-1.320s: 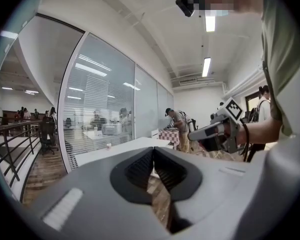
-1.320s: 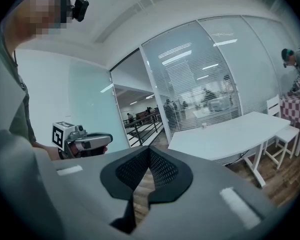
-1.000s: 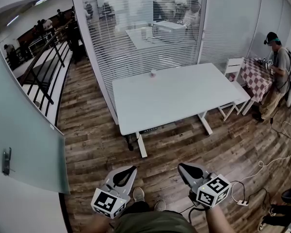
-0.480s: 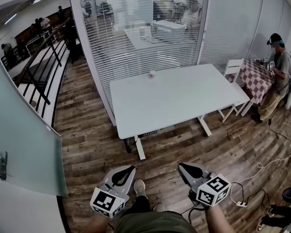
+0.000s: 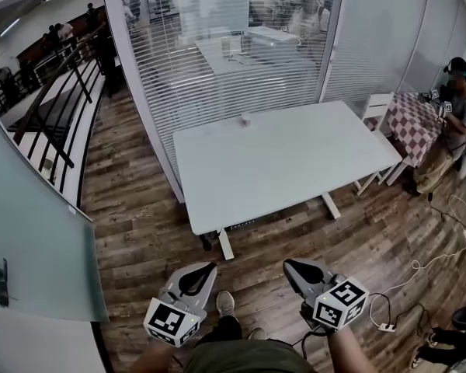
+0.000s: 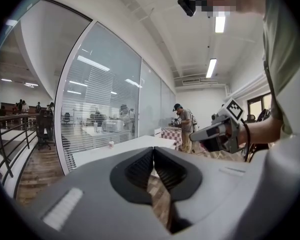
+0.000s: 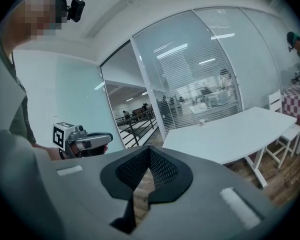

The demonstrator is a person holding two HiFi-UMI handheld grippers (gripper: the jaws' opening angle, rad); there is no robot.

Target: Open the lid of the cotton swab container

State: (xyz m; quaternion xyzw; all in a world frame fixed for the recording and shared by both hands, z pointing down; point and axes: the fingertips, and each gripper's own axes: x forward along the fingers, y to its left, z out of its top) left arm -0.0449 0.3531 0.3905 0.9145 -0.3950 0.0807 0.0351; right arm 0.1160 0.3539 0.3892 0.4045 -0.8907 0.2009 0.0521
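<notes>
A small pale cotton swab container (image 5: pixel 246 118) stands near the far edge of the white table (image 5: pixel 295 169), also visible as a tiny object (image 6: pixel 111 144) in the left gripper view and as a small speck (image 7: pixel 202 120) in the right gripper view. My left gripper (image 5: pixel 212 267) and right gripper (image 5: pixel 286 264) are held low near the bottom of the head view, over the wooden floor, well short of the table. Both are shut with nothing between the jaws. In the left gripper view the jaws (image 6: pixel 153 150) meet; the right gripper's own view shows its jaws (image 7: pixel 149 149) together too.
A glass wall with blinds (image 5: pixel 233 45) runs behind the table. A person (image 5: pixel 450 123) stands at a checkered table (image 5: pixel 413 123) on the right, beside a white chair (image 5: pixel 377 107). Cables and a power strip (image 5: pixel 388 325) lie on the floor at right. A railing (image 5: pixel 54 99) is at left.
The whole view has shifted: the table sits slightly nearer and lower in the head view, and both grippers have advanced toward it together. Both jaws stay shut.
</notes>
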